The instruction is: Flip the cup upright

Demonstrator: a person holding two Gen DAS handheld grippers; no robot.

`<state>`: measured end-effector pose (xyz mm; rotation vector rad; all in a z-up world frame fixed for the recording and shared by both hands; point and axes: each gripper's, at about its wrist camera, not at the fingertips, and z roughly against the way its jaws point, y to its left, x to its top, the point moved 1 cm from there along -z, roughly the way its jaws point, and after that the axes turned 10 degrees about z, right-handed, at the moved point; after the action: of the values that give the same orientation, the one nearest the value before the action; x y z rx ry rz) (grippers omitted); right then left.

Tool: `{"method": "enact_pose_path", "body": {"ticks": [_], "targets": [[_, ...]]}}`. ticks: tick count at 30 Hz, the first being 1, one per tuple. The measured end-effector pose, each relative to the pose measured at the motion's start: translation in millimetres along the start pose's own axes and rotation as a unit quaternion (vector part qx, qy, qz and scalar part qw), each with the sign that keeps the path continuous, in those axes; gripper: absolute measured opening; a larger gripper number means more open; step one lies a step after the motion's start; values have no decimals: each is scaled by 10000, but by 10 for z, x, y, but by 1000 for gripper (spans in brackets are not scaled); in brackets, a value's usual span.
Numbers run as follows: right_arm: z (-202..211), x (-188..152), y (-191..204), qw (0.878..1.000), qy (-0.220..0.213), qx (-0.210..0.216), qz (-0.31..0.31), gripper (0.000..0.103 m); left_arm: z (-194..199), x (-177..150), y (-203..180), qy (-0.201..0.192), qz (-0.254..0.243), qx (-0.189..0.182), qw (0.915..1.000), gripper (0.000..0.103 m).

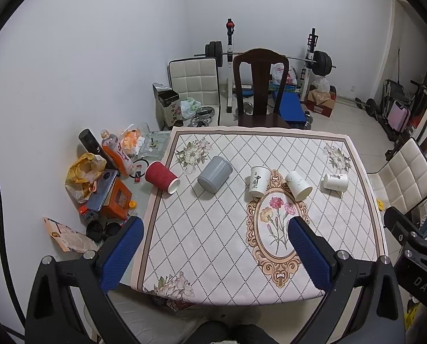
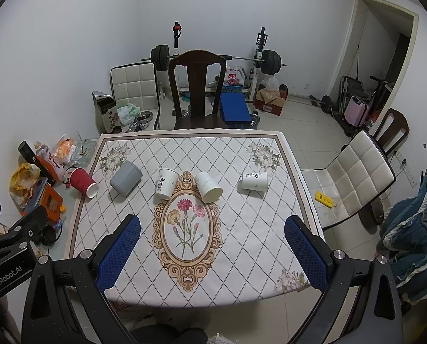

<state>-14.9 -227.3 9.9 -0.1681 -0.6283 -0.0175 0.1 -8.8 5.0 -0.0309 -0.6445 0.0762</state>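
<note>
Here both my left tool [image 1: 214, 236] and right tool [image 2: 212, 233] hang released above the tabletop's [image 2: 242, 258] bare near half; five cups lie far, the red cup [image 1: 161, 177] overhanging the left edge.

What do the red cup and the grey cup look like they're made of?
Red cup: likely paper, matte; its wall is ribbed like a corrugated sleeve and the inside is white. Grey cup: probably plastic or glazed ceramic; smooth, faceted wall with a faint sheen. I can't tell which.

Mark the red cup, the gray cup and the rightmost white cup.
red cup [image 1: 159, 175], left wrist view, on its ribbed side.
gray cup [image 1: 216, 172], left wrist view, on its side wall.
rightmost white cup [image 2: 255, 182], right wrist view, on its side wall.
</note>
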Motion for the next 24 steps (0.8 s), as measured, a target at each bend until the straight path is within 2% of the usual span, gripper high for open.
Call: {"method": "enact_pose_path", "body": {"ticks": [24], "targets": [[48, -14, 62, 10000, 0, 5, -10, 102, 8, -34, -25, -32, -14, 11, 10000, 103]]}}
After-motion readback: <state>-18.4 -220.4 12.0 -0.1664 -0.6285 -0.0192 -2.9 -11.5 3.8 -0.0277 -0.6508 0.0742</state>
